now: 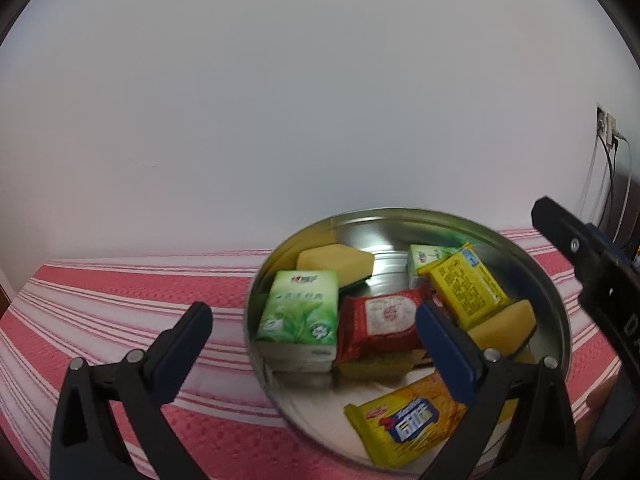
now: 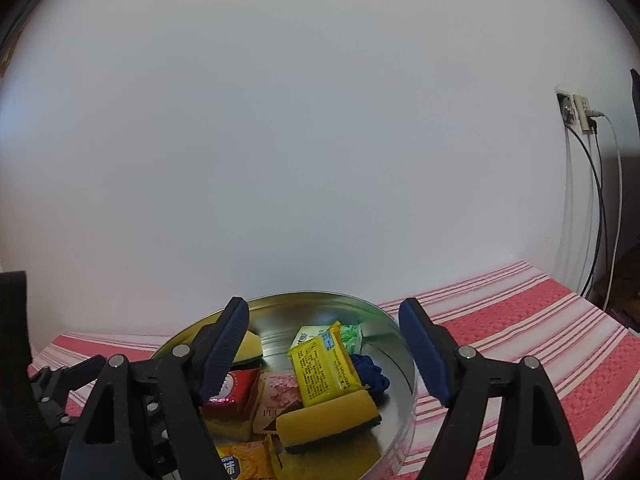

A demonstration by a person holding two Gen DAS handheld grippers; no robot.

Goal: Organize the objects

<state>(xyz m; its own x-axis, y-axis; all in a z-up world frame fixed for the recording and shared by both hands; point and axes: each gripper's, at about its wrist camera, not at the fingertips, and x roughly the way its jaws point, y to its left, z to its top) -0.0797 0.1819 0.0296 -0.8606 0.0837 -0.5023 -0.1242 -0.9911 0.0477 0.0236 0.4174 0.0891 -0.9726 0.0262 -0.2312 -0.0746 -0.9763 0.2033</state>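
A round metal tin (image 1: 558, 312) sits on a red and white striped cloth (image 1: 112, 296) and holds several items: a green tissue pack (image 1: 298, 314), a red packet (image 1: 380, 322), a yellow packet (image 1: 468, 290), yellow sponges (image 1: 336, 260) and a yellow biscuit packet (image 1: 404, 420). My left gripper (image 1: 314, 320) is open and empty above the tin's left side. In the right wrist view the tin (image 2: 406, 354) shows the yellow packet (image 2: 324, 368), a sponge (image 2: 330, 420), a pink packet (image 2: 278, 400) and a blue bundle (image 2: 370, 372). My right gripper (image 2: 324, 336) is open and empty above it.
A plain white wall stands right behind the table. A wall socket with plugs and hanging cables (image 2: 580, 116) is at the far right, past the table's edge. Striped cloth lies to the left (image 1: 80, 320) and right (image 2: 540, 332) of the tin.
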